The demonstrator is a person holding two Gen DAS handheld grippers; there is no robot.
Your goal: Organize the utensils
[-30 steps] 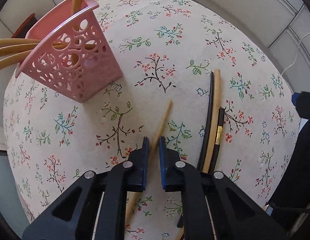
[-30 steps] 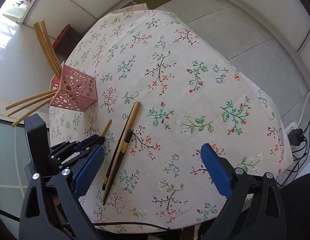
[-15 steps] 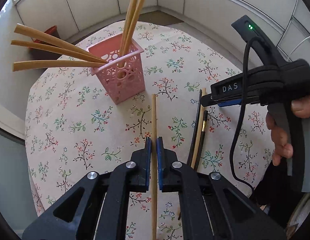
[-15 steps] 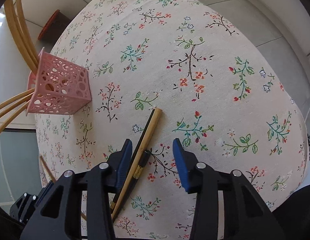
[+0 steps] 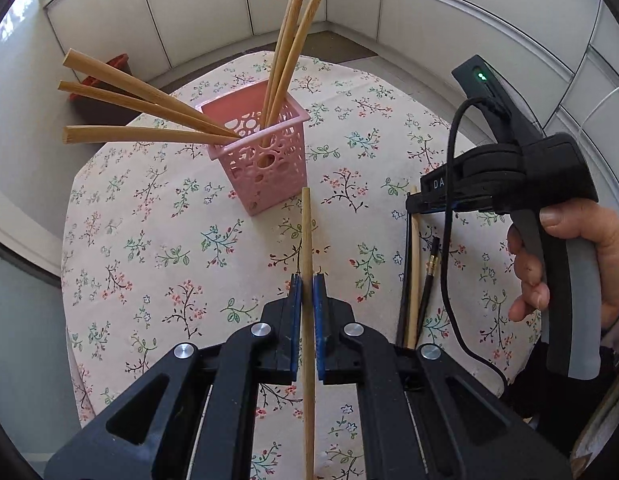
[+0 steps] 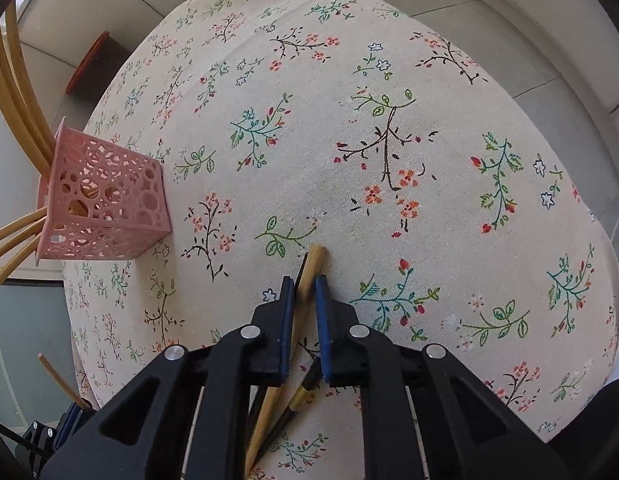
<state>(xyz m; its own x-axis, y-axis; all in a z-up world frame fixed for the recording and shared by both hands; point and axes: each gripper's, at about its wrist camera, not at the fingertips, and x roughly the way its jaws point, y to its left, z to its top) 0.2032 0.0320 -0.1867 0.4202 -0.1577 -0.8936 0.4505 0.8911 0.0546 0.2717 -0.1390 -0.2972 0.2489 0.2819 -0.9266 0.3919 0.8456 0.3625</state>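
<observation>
My left gripper (image 5: 307,285) is shut on a wooden chopstick (image 5: 307,236) and holds it above the table, pointing at the pink perforated holder (image 5: 265,160). The holder has several wooden chopsticks (image 5: 149,116) in it and also shows in the right wrist view (image 6: 105,204). My right gripper (image 6: 303,289) is low over the table, its jaws narrowly apart around a wooden chopstick (image 6: 309,276) that lies beside black chopsticks (image 6: 301,396). These also show in the left wrist view (image 5: 415,276). The held chopstick's tip shows in the right wrist view (image 6: 55,374).
The round table has a floral cloth (image 6: 389,152), (image 5: 157,248). A red-brown stool (image 5: 105,80) stands behind it by the white cabinets. A hand holds the right gripper's handle (image 5: 565,248) over the table's right side.
My left gripper has closed on the wooden chopstick and lifted it off the cloth. My right gripper has come down over the remaining chopsticks and narrowed from wide open.
</observation>
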